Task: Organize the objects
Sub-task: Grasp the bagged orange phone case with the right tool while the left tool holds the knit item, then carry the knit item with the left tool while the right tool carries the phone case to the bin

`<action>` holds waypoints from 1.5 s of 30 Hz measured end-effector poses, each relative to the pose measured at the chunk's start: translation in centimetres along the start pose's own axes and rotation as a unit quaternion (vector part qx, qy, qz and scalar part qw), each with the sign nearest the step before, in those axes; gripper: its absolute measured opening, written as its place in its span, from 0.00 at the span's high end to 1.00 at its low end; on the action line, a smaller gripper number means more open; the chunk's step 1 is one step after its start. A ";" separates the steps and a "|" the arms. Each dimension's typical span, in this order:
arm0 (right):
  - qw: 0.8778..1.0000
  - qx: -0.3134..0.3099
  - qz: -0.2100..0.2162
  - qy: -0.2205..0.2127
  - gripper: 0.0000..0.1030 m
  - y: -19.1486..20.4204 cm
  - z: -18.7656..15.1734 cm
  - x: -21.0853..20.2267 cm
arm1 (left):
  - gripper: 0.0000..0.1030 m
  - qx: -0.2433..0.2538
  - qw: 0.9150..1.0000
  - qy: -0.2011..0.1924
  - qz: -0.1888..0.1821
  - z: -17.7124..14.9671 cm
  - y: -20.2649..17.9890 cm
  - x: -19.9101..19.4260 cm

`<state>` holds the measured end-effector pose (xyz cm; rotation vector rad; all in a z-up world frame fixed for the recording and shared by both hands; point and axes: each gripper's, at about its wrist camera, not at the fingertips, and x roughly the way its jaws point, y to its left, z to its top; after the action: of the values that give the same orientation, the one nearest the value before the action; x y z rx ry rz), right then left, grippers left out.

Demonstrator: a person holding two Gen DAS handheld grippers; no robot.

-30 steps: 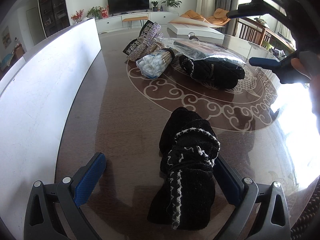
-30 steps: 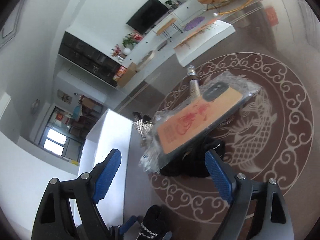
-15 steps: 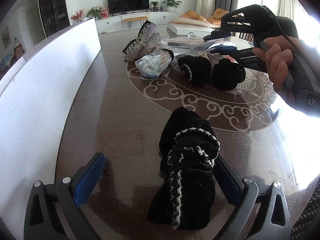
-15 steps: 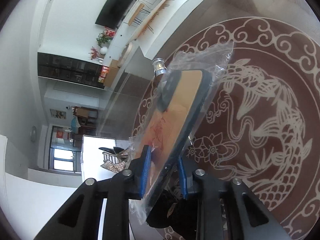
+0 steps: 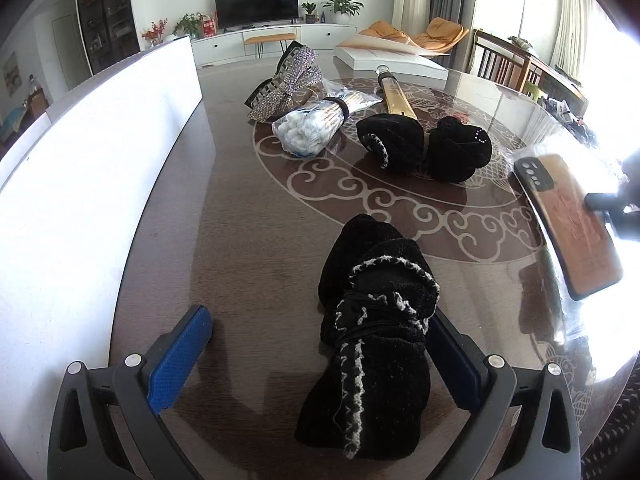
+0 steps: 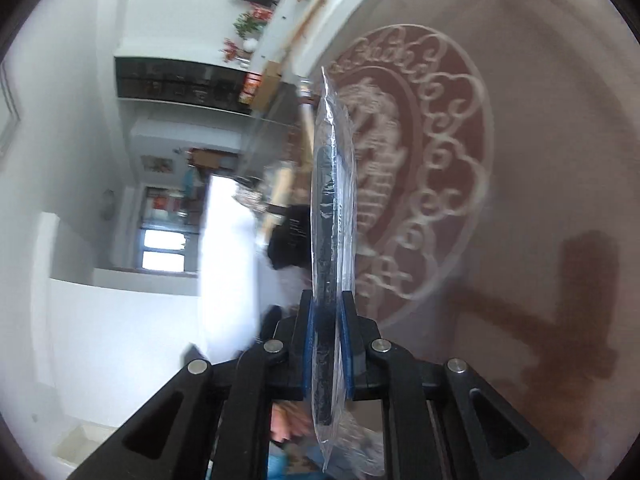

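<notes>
**Right gripper pinches bagged phone case; left gripper spread around a black knit bundle**

The right gripper (image 6: pixel 328 344) has its 2 blue pads pressed together on a phone case (image 6: pixel 326 208) sealed in a clear plastic bag (image 6: pixel 344 160) — the case is seen edge-on in the right wrist view, running straight out from the pads. In the left wrist view the same case (image 5: pixel 568 220) shows its orange-brown back and dark camera block, tilted above the table (image 5: pixel 248 216) at the right edge, with the dark tip of the right gripper (image 5: pixel 612 208) clamped on it.

The left gripper (image 5: pixel 320 344) has its jaws spread wide. A black knit bundle (image 5: pixel 372 320) with white stitching lies on the table between the fingers, just beside or touching the right one and well apart from the left one.

Farther out, on the round scroll pattern in the tabletop, lies a second black bundle (image 5: pixel 424 148). Beside it to the left is a bag of cotton swabs (image 5: pixel 312 128), then a rhinestone bow (image 5: pixel 288 80) behind that. A gold tube (image 5: pixel 396 96) lies behind the second bundle, pointing toward a flat white box (image 5: pixel 392 60) at the far end. A white board (image 5: pixel 92 168) stands along the left side of the table.
</notes>
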<state>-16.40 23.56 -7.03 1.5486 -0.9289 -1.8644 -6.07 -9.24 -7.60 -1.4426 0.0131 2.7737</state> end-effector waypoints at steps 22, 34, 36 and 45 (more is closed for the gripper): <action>0.877 -0.229 -0.412 -0.093 0.99 9.2 -9.6 3.3 | 0.75 -0.011 0.998 -0.043 -0.049 -0.7 2.9 -5.7; 0.896 -0.235 -0.373 -0.053 0.00 5.4 -5.8 1.0 | 0.75 -0.032 0.996 -0.023 -0.076 -2.3 3.5 -5.8; 0.888 -0.237 -0.393 -0.023 0.00 3.9 -4.6 2.7 | 0.75 -0.032 0.996 -0.023 -0.078 -2.3 3.4 -5.9; 0.912 -0.199 -0.357 -0.020 0.27 3.1 -2.2 3.3 | 0.75 -0.023 0.995 -0.032 -0.094 -2.0 3.7 -8.4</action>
<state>-14.91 18.77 -6.82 1.7068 0.0682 -2.3794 0.33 -13.07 -1.82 -1.2881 -0.1785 2.6806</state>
